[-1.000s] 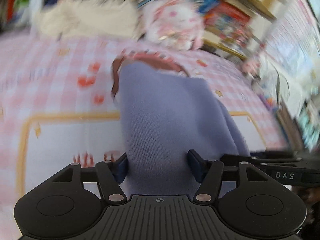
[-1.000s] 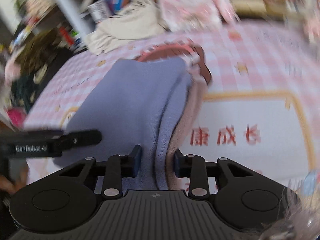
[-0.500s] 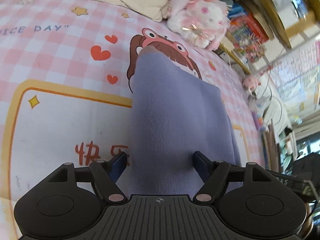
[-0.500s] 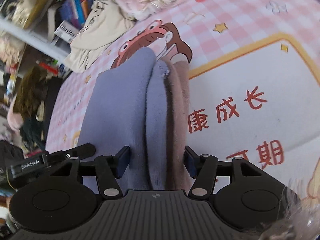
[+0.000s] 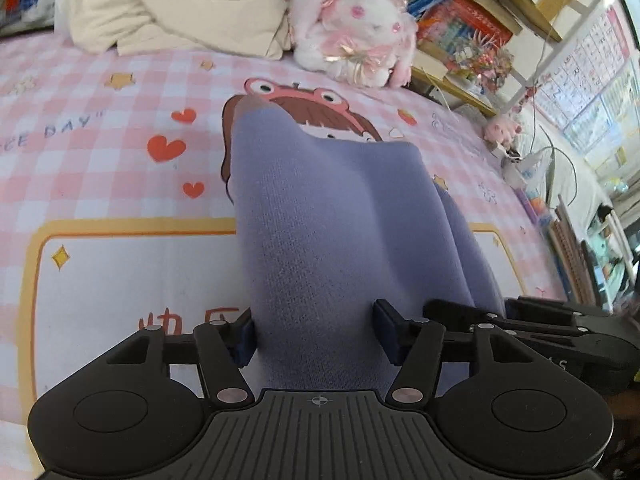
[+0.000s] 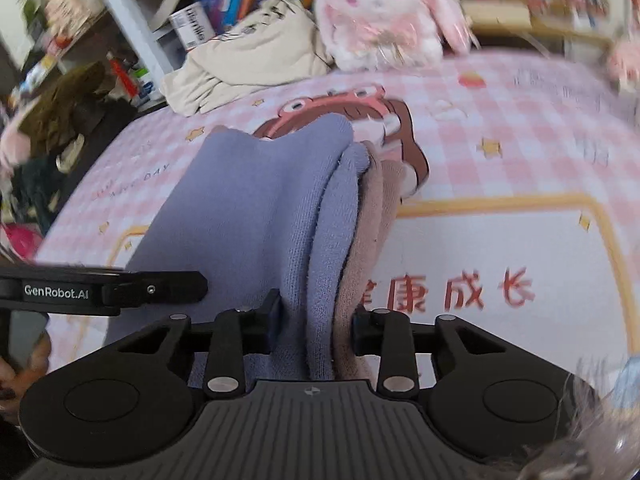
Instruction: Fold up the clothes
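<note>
While both tongs close | lavender knit garment (image 5: 340, 232) bunched | pink checked blanket (image 5: 100, 168)

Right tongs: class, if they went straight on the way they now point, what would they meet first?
The folded lavender garment, already between the closing right tongs, with its brownish layer alongside. Beyond it, probably the pink checked bedspread, though depth is unclear.
</note>
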